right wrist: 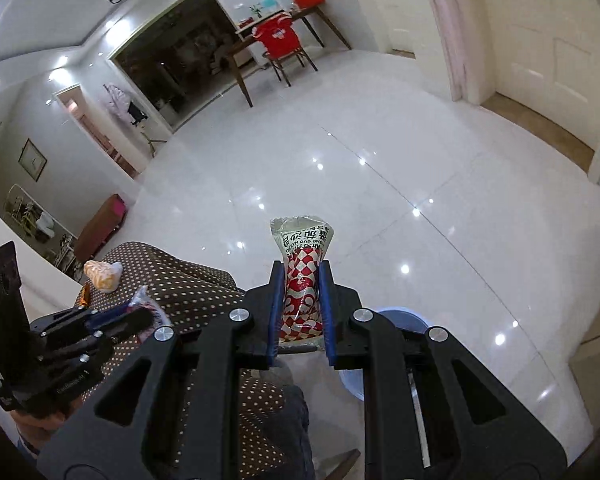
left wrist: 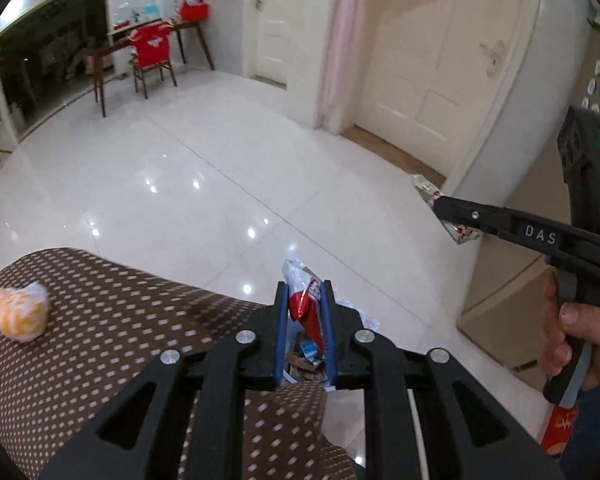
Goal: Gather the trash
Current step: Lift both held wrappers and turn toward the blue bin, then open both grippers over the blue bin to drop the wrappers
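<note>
My left gripper [left wrist: 305,286] is shut on a red and white snack wrapper [left wrist: 306,304], held above a bin of trash [left wrist: 306,356] seen between the fingers. My right gripper [right wrist: 302,268] is shut on a red-and-white checkered wrapper [right wrist: 303,280] with printed text, held over the white floor above a pale blue bin rim [right wrist: 400,316]. The right gripper also shows in the left wrist view [left wrist: 440,204], with its wrapper [left wrist: 460,234] sticking out. The left gripper shows at the lower left of the right wrist view [right wrist: 140,316].
A brown dotted cushion [left wrist: 112,320] lies at the left with an orange and white crumpled wrapper [left wrist: 14,314] on it, also in the right wrist view [right wrist: 100,274]. A glossy white tile floor [left wrist: 204,184] stretches ahead. A wooden table and red-covered chair [left wrist: 152,50] stand far back. Doors are at the right.
</note>
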Tool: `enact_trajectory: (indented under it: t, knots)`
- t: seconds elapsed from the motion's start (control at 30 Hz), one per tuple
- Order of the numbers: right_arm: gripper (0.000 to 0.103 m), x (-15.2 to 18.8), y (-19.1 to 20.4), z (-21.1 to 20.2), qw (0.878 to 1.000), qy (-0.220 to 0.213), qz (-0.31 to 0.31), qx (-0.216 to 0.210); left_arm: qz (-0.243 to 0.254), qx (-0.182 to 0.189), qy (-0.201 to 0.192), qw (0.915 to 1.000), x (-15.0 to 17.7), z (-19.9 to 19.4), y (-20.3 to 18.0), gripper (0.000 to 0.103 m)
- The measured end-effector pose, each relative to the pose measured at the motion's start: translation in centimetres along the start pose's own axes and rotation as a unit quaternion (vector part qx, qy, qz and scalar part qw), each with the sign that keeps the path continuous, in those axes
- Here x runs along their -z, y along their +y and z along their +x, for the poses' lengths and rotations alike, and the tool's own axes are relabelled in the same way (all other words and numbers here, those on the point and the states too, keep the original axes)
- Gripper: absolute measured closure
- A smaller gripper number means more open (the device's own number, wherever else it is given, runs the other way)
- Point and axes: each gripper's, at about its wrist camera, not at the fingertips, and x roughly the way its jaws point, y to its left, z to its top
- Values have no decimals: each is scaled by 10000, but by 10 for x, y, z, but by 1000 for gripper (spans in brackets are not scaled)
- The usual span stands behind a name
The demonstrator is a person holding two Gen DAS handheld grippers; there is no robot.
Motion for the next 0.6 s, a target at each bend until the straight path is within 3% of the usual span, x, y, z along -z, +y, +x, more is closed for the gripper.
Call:
enact_trajectory:
  t: [0.2, 0.3, 0.33, 0.37, 0.4, 0.43, 0.5, 0.57, 0.6]
  knots:
    - [86, 6, -19, 20, 9995, 192, 243, 30, 177, 109, 354, 9992, -3, 38, -19, 88]
    - [83, 10, -26, 30, 9990, 287, 346, 68, 309, 141, 626, 9975, -4, 56, -27, 79]
    - [78, 11, -31, 34, 9984, 349, 428, 119, 294, 45, 742, 9968, -5, 63, -26, 55]
    - [60, 12, -37, 38, 9976, 422, 528, 120, 248, -167, 757, 9967, -5, 66, -24, 24]
    - [46, 13, -40, 42, 9969, 473, 619, 105, 185, -381, 631, 9971, -6, 63, -21, 16]
    - [33, 16, -47, 45, 9958, 508, 752, 127, 138, -428, 512, 9977, -6, 59, -17, 14]
    - [32, 20, -53, 47, 9951, 544, 817, 128, 37, -373, 486, 9981, -6, 54, -11, 14]
    - [13, 24, -55, 48, 9943, 608, 843, 218, -48, -409, 422, 9983, -6, 47, -6, 14]
    - [9, 25, -56, 48, 9940, 613, 862, 282, -60, -466, 379, 9982, -6, 43, -2, 14]
